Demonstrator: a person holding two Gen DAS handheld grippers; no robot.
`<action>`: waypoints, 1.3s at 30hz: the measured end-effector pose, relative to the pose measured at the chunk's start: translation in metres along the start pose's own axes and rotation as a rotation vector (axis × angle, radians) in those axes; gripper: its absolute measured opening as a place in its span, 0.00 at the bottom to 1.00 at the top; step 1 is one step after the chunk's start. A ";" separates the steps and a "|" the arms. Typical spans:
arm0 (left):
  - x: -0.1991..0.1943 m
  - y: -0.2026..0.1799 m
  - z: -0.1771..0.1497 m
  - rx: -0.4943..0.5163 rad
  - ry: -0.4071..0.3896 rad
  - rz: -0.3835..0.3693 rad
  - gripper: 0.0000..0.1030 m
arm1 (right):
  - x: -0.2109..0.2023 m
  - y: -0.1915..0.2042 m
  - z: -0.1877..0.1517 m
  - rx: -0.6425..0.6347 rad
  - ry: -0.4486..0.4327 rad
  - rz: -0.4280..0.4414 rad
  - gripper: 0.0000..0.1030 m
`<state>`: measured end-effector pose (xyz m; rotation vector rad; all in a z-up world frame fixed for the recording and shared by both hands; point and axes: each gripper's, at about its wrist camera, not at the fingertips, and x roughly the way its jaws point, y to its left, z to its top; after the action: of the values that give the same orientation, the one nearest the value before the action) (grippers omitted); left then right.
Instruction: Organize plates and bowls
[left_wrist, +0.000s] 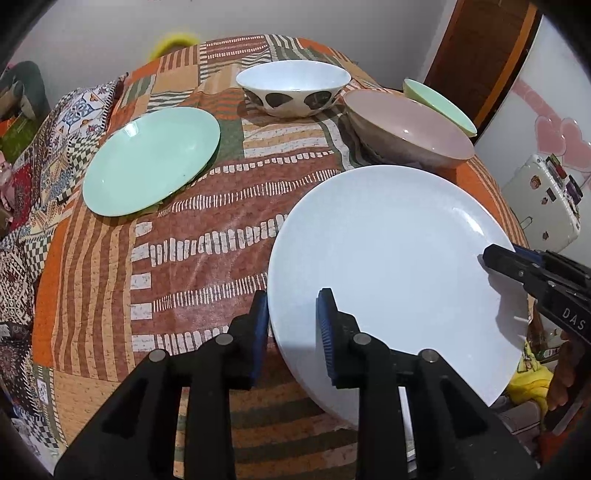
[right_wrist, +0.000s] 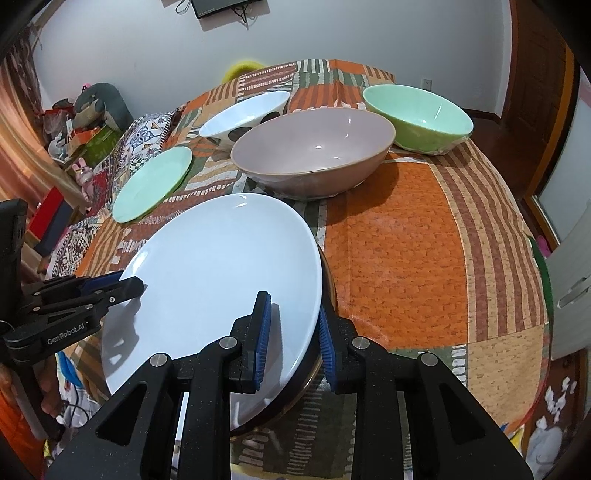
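A large white plate (left_wrist: 391, 258) (right_wrist: 221, 280) is tilted at the table's near edge. My left gripper (left_wrist: 293, 325) straddles its left rim, one blue pad under and one over the rim. My right gripper (right_wrist: 293, 332) straddles its right rim the same way, and shows in the left wrist view (left_wrist: 495, 258). The left gripper shows in the right wrist view (right_wrist: 125, 284). A mint green plate (left_wrist: 151, 160) (right_wrist: 153, 184) lies left. A white bowl with dark spots (left_wrist: 293, 88) (right_wrist: 245, 114), a large pink-grey bowl (left_wrist: 410, 129) (right_wrist: 314, 147) and a green bowl (left_wrist: 439, 103) (right_wrist: 419, 116) stand behind.
The table wears a patchwork cloth (right_wrist: 406, 240) of orange, brown and striped squares. A dark rim (right_wrist: 295, 387) shows under the white plate on the right side. A white door (right_wrist: 569, 258) and a small fridge (left_wrist: 543, 199) stand to the right. Clutter lies on the floor left.
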<state>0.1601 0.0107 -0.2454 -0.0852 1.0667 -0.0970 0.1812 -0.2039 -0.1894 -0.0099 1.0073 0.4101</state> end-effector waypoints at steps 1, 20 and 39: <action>0.000 -0.001 0.000 0.004 -0.001 0.003 0.25 | 0.000 0.002 0.000 -0.008 0.002 -0.007 0.23; -0.046 0.007 0.004 0.012 -0.131 0.029 0.25 | -0.018 0.016 0.008 -0.087 -0.058 -0.018 0.32; -0.142 0.102 0.048 -0.119 -0.394 0.169 0.46 | -0.050 0.105 0.096 -0.230 -0.270 0.190 0.69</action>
<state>0.1377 0.1302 -0.1109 -0.1157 0.6818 0.1321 0.2005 -0.1051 -0.0775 -0.0648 0.6928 0.6813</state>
